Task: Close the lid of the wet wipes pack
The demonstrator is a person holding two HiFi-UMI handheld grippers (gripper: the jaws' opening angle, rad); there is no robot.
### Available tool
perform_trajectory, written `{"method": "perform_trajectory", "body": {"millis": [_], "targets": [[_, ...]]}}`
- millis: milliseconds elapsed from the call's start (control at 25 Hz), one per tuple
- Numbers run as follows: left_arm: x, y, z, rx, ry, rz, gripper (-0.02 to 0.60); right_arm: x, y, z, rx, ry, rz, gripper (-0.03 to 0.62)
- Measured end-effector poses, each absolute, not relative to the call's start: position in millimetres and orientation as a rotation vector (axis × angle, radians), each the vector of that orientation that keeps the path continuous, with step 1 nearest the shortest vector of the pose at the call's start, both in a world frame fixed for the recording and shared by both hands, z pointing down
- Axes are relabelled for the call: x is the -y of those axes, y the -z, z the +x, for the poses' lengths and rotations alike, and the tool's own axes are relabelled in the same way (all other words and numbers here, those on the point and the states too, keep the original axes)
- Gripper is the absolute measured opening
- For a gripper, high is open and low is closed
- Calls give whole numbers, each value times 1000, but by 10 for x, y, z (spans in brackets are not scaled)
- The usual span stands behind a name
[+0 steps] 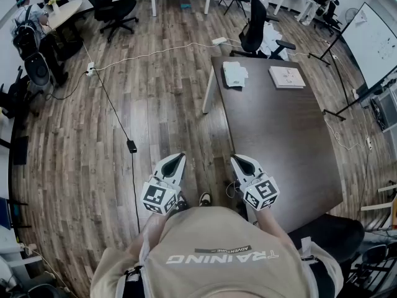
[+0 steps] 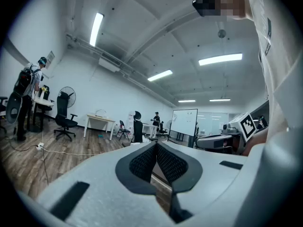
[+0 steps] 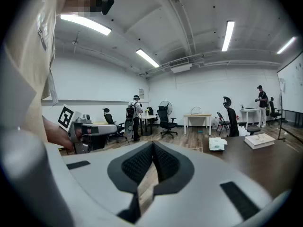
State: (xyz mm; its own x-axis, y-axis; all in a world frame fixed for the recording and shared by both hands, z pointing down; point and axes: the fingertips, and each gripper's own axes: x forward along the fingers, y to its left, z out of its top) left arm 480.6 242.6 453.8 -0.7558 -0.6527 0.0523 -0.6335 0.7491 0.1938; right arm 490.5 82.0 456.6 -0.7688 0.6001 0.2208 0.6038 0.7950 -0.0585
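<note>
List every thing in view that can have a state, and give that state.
left gripper: shut, empty.
right gripper: shut, empty.
wet wipes pack: lying at the far end of the table; lid too small to tell.
book: closed, lying flat beside the pack.
</note>
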Motion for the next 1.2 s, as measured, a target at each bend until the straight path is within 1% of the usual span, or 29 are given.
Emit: {"method": "perform_trajectory", "body": {"millis": [520,880,1000,1200], "targets": [[-2532,-4576,4689,2791,226,1078,9,-965,-4607,4785,2773,-21,-901,14],[-2785,-4704,4465,2753,208,1130,9,-1209,-4694,4605,2777,-41,-843,14],[-2724,-4776,4388,2732,187,1205,9,-1232,-4741,4531,2772,-46,-830,14],[-2582,-4937,4337,2660,234,1237,9,-1163,-4852,4488,2738,-63,-792,14]]}}
